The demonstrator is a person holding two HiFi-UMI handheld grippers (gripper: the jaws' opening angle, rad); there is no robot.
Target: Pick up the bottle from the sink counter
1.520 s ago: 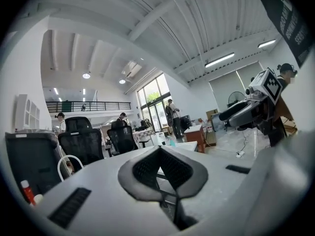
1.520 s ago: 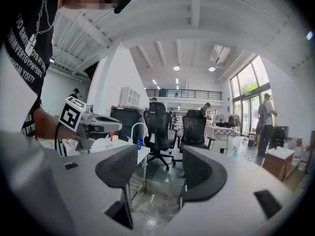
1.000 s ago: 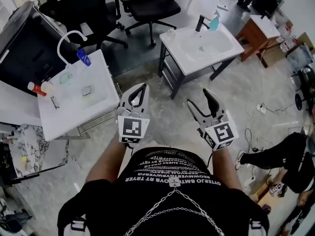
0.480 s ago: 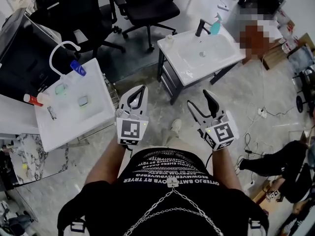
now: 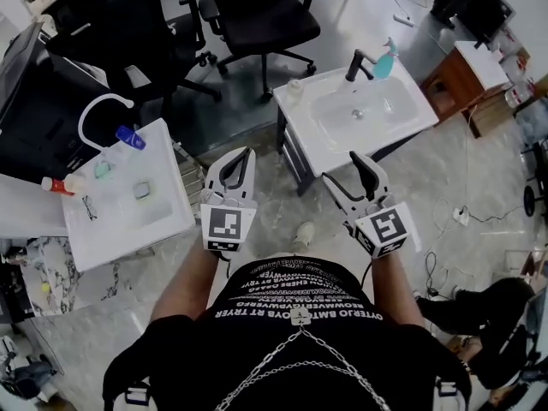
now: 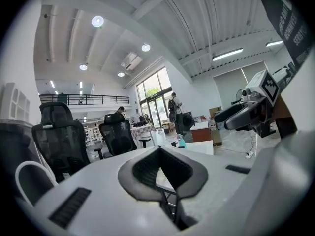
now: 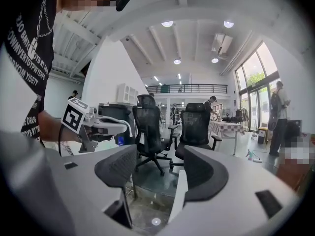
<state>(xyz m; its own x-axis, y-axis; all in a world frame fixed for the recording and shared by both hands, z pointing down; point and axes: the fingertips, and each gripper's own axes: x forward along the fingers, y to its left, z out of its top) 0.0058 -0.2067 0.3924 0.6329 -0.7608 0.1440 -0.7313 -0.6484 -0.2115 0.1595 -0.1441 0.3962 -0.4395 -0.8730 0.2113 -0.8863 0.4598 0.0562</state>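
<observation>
A teal bottle [image 5: 384,61] stands at the back right of a white sink counter [image 5: 336,146], beside its black faucet [image 5: 357,62]. In the left gripper view the bottle [image 6: 181,142] shows small, just past the jaw tips. Both grippers hang in front of my chest, short of that counter. My left gripper [image 5: 247,152] [image 6: 160,151] is shut with nothing in it, its tips touching. The jaws of my right gripper [image 5: 342,168] [image 7: 160,166] are opening and nothing is between them.
A second white sink counter [image 5: 128,221] at the left carries a white hose faucet [image 5: 92,110], a blue item [image 5: 130,138] and a red-capped bottle [image 5: 56,184]. Black office chairs [image 5: 257,7] stand behind. A wooden cabinet [image 5: 479,75] and floor cables [image 5: 462,217] lie to the right.
The view has drifted: both sink counters sit lower and further left in the picture, the right one closer to the grippers. The grippers keep their place in front of my chest.
</observation>
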